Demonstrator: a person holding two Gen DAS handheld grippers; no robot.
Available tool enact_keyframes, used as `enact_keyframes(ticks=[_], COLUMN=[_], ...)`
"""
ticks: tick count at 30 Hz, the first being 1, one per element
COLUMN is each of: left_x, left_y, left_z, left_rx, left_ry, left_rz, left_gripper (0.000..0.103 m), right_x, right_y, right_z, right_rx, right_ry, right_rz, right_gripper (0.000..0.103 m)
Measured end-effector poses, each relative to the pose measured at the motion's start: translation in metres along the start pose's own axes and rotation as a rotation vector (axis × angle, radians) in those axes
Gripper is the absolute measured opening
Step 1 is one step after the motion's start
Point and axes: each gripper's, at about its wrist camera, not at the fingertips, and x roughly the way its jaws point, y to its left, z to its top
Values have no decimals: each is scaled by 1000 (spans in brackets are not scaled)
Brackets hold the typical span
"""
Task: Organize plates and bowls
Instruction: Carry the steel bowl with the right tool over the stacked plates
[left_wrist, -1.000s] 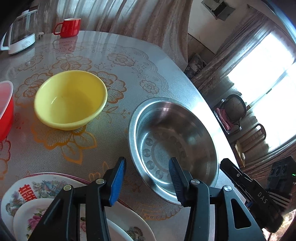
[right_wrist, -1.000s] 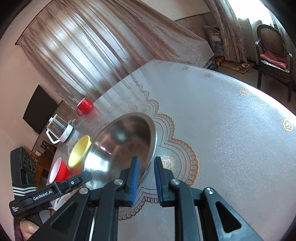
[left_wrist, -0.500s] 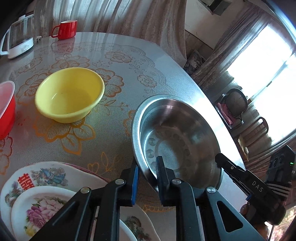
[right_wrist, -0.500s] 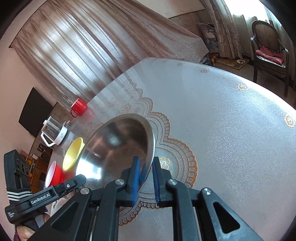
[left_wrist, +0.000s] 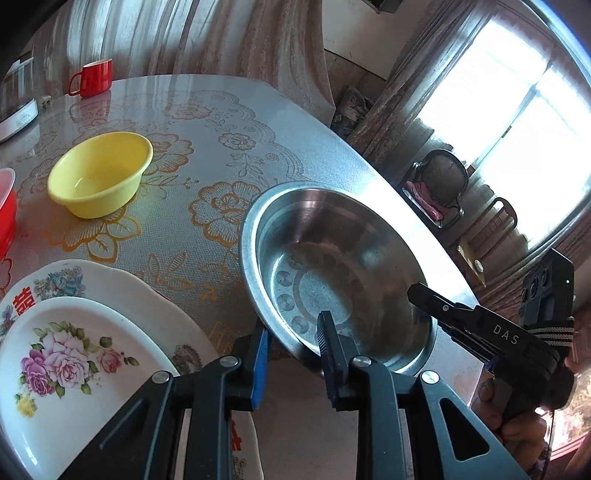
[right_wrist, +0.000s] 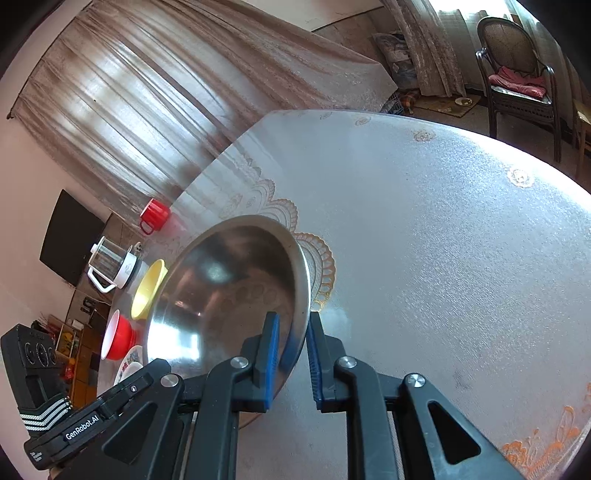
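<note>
A steel bowl (left_wrist: 332, 258) sits between both grippers near the table's right edge. My left gripper (left_wrist: 294, 323) straddles its near rim, one pad outside and one on the inner wall. Its jaws are opening slightly, with the rim still pinched between them. My right gripper (right_wrist: 293, 315) is shut on the opposite rim of the steel bowl (right_wrist: 221, 295), which looks tilted in that view. A yellow bowl (left_wrist: 99, 173) stands further back. A red bowl (left_wrist: 5, 214) is cut off by the left edge. Two stacked floral plates (left_wrist: 74, 362) lie at the near left.
A red mug (left_wrist: 94, 77) and a glass kettle (right_wrist: 110, 266) stand at the table's far side. The table's rim (left_wrist: 369, 166) curves just right of the steel bowl, with chairs (right_wrist: 517, 74) on the floor beyond. A hand holds the right gripper's body (left_wrist: 480, 328) beside the bowl.
My left gripper went from wide open beside the steel bowl to closed over its near rim, then widened a little. The right jaws narrowed onto the far rim. Both views shifted sideways.
</note>
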Motion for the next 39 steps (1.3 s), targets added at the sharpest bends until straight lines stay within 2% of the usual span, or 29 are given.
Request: enact_keyframes(ticks=[5, 14, 22, 32, 39], left_x=[9, -5, -26, -51, -68], left_y=[-1, -13, -22, -25, -18], left_z=[-4, -23, -44, -68, -81], left_rx=[-50, -2, 50, 94, 78], left_ry=[5, -56, -124, -199, -228], left_rz=[-23, -13, 44, 103, 115], left_gripper=[26, 25, 25, 25, 25], right_x=[5, -10, -21, -31, -38], right_y=[0, -6, -11, -5, -1], right_z=[-1, -15, -31, -49, -57], right_rx=[2, 7, 41, 10, -25], right_ry=[-6, -19, 0, 17, 29], right_rz=[-2, -6, 30, 75, 86], right_gripper=[13, 13, 13, 13, 13])
